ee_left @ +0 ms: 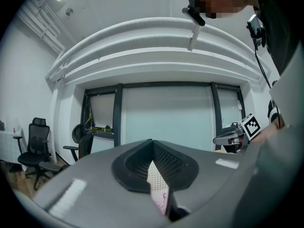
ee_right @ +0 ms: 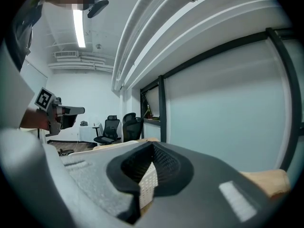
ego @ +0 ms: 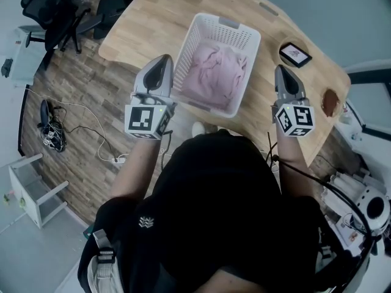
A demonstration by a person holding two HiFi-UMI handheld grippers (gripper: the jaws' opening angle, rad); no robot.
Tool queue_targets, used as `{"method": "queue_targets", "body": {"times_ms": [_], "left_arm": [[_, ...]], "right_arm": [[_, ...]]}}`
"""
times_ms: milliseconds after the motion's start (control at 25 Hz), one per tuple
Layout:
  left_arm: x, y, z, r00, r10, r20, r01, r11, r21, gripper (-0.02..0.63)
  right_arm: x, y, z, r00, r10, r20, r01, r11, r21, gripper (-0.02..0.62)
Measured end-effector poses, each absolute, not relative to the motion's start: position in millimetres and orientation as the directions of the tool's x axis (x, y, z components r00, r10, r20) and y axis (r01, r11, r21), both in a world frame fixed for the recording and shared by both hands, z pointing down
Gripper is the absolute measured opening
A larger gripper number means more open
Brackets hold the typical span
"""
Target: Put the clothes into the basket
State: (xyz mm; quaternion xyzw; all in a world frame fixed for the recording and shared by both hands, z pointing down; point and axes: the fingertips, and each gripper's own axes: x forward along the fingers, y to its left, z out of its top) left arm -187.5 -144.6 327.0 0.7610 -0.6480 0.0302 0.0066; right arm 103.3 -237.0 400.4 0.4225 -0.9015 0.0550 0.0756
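Pink clothes (ego: 217, 72) lie bunched inside the white lattice basket (ego: 183, 54) on the wooden table (ego: 140, 23). My left gripper (ego: 162, 58) hovers at the basket's left wall, jaws shut with nothing held. To the basket's right, my right gripper (ego: 280, 69) is also shut and empty, over the table. In the left gripper view the left gripper (ee_left: 152, 142) has its jaws together, and a sliver of basket (ee_left: 154, 177) and pink cloth (ee_left: 162, 204) shows below them. The right gripper view shows the right gripper (ee_right: 153, 145) closed, with a strip of basket lattice (ee_right: 148, 184) beneath.
A small black-framed object (ego: 295, 54) and a brown object (ego: 330, 101) sit on the table's right part. Office chairs (ego: 55, 11) stand beyond the table's left end. Cables (ego: 73, 124) trail over the wood floor, and a small white stand (ego: 33, 185) is at lower left.
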Motion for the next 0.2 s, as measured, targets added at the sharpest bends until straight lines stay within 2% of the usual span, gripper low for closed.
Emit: {"method": "queue_targets", "body": {"times_ms": [200], "left_arm": [[-182.9, -152.8, 319.6, 0.160, -0.986, 0.052, -0.986, -0.161, -0.030, 0.005]], "right_arm": [[103.7, -240.7, 393.8, -0.636, -0.754, 0.167, -0.768, 0.640, -0.033, 0.000]]}}
